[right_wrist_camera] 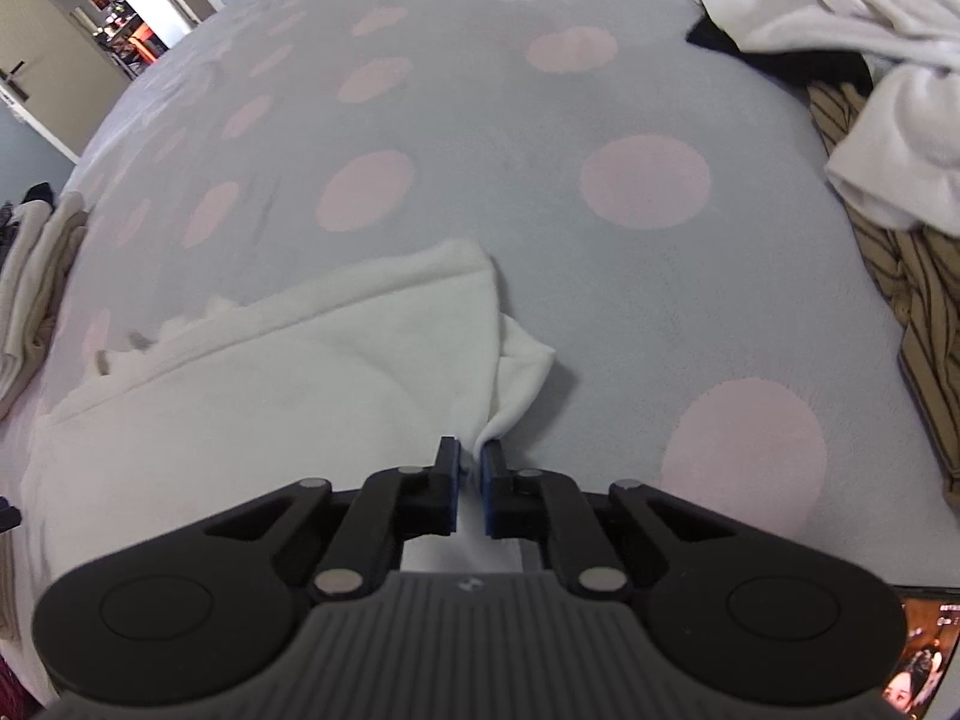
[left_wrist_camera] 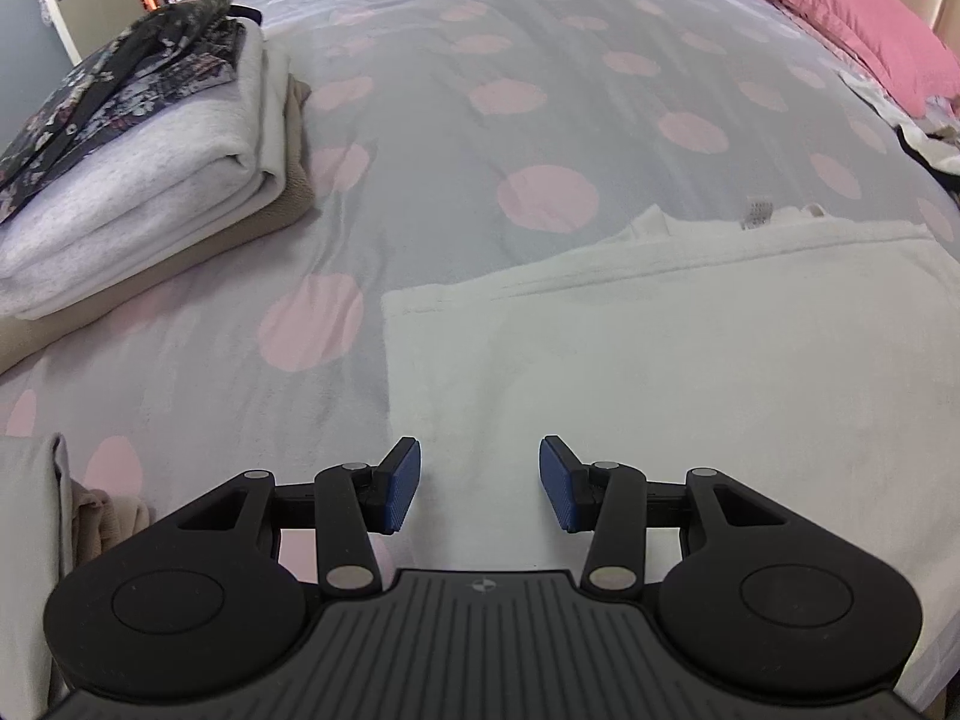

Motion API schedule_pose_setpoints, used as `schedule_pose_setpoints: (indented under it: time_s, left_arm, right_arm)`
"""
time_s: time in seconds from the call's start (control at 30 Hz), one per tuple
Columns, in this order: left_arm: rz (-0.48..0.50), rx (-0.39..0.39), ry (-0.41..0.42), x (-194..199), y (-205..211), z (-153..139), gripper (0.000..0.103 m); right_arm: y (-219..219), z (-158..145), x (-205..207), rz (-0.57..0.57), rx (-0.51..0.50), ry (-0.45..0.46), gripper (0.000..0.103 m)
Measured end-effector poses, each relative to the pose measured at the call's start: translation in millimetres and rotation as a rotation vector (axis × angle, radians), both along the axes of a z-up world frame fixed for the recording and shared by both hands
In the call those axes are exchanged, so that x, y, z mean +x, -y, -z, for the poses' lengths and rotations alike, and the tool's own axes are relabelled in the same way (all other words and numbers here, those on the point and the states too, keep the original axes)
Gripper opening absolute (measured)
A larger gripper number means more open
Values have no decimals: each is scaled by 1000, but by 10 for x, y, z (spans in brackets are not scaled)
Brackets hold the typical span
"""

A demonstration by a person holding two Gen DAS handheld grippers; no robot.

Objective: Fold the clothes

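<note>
From my left wrist camera I get the folded stack (left_wrist_camera: 138,180) at the far left of the bed (left_wrist_camera: 480,120): a dark floral piece on top, a pale grey one under it, a beige one at the bottom. That view also gives me the pink pillow (left_wrist_camera: 852,18) at the far right corner. Neither shows from the right wrist. The right wrist camera gives me instead a heap of unfolded clothes (right_wrist_camera: 888,138) along the right edge, white pieces over a brown striped one, and a phone screen (right_wrist_camera: 918,660) at the lower right corner.

The white garment (left_wrist_camera: 660,372) lies flat on the polka-dot bedspread, near me, its far edge doubled over in a thick band. My left gripper (left_wrist_camera: 480,483) hangs over its near left part with the jaws standing apart and nothing between the blue pads; I can't tell whether they touch the cloth below.

My right gripper (right_wrist_camera: 471,483) is clenched on a pinch of the white garment (right_wrist_camera: 270,372) at its right edge. The fabric gathers into the narrow gap between the pads, and a loose corner flap pokes out just beyond and to the right of the fingertips.
</note>
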State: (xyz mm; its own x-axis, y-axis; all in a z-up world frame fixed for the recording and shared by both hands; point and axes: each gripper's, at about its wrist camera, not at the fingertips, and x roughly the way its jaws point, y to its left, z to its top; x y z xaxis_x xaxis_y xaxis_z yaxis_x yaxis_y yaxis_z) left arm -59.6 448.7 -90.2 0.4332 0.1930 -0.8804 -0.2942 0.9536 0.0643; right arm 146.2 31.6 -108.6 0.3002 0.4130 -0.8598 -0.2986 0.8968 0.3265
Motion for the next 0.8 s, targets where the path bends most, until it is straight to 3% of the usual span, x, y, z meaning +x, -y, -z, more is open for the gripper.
schedule_pose_setpoints:
  time_s: [0.27,0.47,0.67,0.8]
  left_arm:
    - [8,-22,50,-127,-42,-88,42]
    - [58,-63,111,-214,-14,-187,25]
    - [81,-86,164,-268,-27,-269,17]
    - [81,-102,177,-291,-61,-267,16]
  right_arm:
    - [-470,-813,-324,-119,78,-40,7]
    - [-1232,-1182,-610,-242,147,-76,7]
    - [-2104,-1237,-932,-393,199,-108,7]
    - [-2639,-1069,-1146,-455,242,-164,7]
